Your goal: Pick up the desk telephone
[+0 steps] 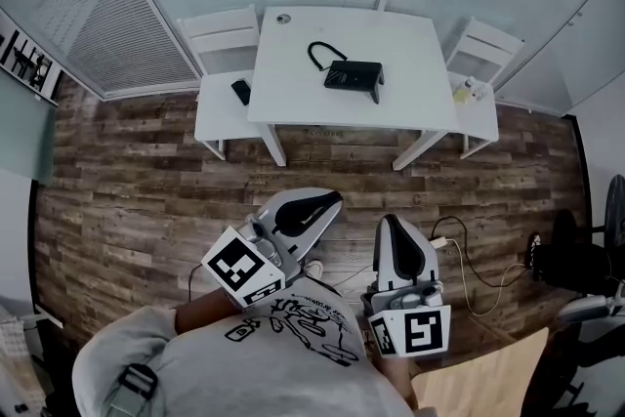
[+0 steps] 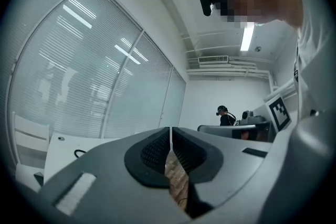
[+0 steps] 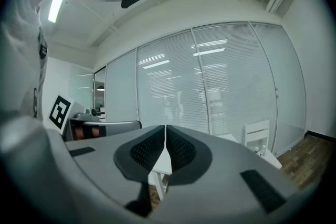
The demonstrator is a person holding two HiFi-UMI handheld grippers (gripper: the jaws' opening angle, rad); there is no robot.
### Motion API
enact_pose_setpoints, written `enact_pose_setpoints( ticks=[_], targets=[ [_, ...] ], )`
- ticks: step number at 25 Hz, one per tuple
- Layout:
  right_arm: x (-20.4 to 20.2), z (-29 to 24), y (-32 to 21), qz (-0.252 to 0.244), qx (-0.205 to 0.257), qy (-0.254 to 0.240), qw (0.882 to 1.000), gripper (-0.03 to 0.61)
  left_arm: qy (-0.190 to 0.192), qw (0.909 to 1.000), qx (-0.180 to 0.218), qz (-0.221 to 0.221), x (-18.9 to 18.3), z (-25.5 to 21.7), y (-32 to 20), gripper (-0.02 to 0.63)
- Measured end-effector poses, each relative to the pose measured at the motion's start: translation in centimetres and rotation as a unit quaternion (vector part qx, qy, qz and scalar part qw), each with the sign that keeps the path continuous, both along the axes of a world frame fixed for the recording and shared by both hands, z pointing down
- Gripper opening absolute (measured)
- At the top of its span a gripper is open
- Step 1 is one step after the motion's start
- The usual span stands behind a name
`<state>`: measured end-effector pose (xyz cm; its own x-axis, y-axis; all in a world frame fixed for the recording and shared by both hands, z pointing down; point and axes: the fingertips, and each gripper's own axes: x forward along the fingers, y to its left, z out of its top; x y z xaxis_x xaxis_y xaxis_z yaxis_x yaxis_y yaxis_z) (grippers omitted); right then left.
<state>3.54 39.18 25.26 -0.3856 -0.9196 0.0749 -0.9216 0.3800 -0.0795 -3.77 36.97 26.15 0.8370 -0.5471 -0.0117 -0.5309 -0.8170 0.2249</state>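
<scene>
The black desk telephone (image 1: 354,75) lies on the white table (image 1: 293,88) across the room, its curled cord (image 1: 317,55) looping to its left. My left gripper (image 1: 330,199) is held close to my body over the wooden floor, far short of the table, jaws shut with nothing between them. My right gripper (image 1: 389,223) hangs beside it, likewise shut and empty. In the left gripper view the pads (image 2: 157,150) meet at a thin seam; the right gripper view shows its pads (image 3: 178,148) closed the same way, with the table's edge (image 3: 163,164) beyond.
White chairs (image 1: 223,36) (image 1: 483,49) stand at both ends of the table. A small dark object (image 1: 240,92) lies on the left bench, bottles (image 1: 467,90) on the right one. Cables (image 1: 474,259) trail on the floor at right. Glass walls with blinds enclose the room.
</scene>
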Motion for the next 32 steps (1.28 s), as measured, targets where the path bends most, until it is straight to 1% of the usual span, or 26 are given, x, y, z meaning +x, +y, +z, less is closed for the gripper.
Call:
enact_pose_setpoints(
  ticks=[4,9,20,28,32],
  targets=[
    [-0.6,0.3,-3.2,-0.004,-0.002,0.005,1.000,0.009,0.006,1.0000,0.004,-0.001,-0.4,-0.2,-3.2,0.017],
    [-1.6,-0.2,-8.7,-0.011,0.000,0.016,1.000,0.009,0.010,0.9999,0.004,-0.002,-1.2,-0.4,-8.6,0.015],
    [-5.1,-1.4,-20.0,-0.014,0.002,0.031,0.999,0.009,0.012,0.9999,0.003,-0.004,-5.0,-0.9,-20.2,0.017],
    [-6.9,-0.8,-24.6,-0.001,-0.006,0.032,0.999,0.009,0.005,0.9999,0.000,0.011,-6.8,-0.2,-25.0,0.016],
    [-6.9,-0.4,-26.3,0.002,-0.013,0.033,0.999,0.009,0.007,0.9998,-0.012,0.012,-7.0,0.4,-26.6,0.015]
  ],
)
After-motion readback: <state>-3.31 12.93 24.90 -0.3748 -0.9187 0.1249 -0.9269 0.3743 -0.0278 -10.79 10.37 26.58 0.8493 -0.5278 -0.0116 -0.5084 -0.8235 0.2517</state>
